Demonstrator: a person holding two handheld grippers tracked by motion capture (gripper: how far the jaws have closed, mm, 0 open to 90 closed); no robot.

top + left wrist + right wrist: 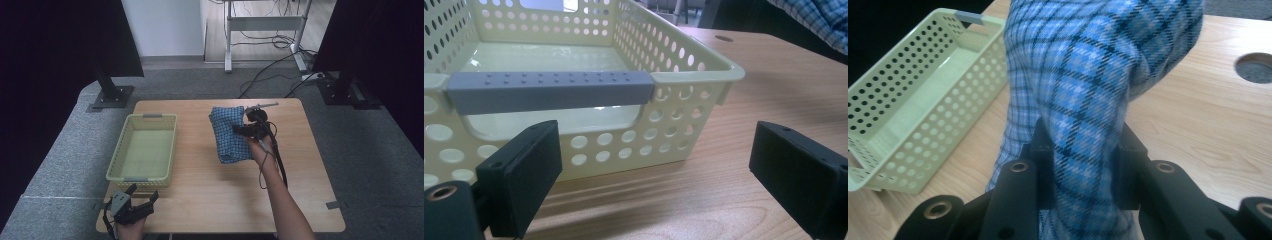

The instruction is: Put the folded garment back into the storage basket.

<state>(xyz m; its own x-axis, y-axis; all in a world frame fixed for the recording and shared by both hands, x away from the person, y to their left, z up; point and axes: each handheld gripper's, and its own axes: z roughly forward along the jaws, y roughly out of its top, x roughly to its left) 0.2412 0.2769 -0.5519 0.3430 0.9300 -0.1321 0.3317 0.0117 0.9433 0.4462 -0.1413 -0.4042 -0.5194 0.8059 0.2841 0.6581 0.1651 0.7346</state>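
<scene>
My right gripper (1083, 165) has its jaws pinched on a fold of the blue checked cloth (1083, 75); in the right gripper view the fabric bunches up between the two black pads and rises away from them in a thick ridge. From above, that gripper (239, 129) sits on the right-hand side of the cloth (227, 134), which lies folded on the far right part of the table (200, 190), its far end close to the table's far edge and its near end reaching toward the middle. My right forearm comes in from the near edge and crosses the bare wood to get there, with the cable trailing along it.

My left gripper (654, 170) has its jaws spread wide with nothing between them. In the left gripper view the pads stand just off the near short wall of the pale green basket (684, 100), under its grey handle (549, 90), without touching it. From above, this gripper (135, 200) hovers at the near left corner of the table, just outside the basket (117, 155).

The basket stands on the left side of the table, its long sides running from the near edge toward the far edge. It is well apart from the cloth, with a strip of bare wood between them.
</scene>
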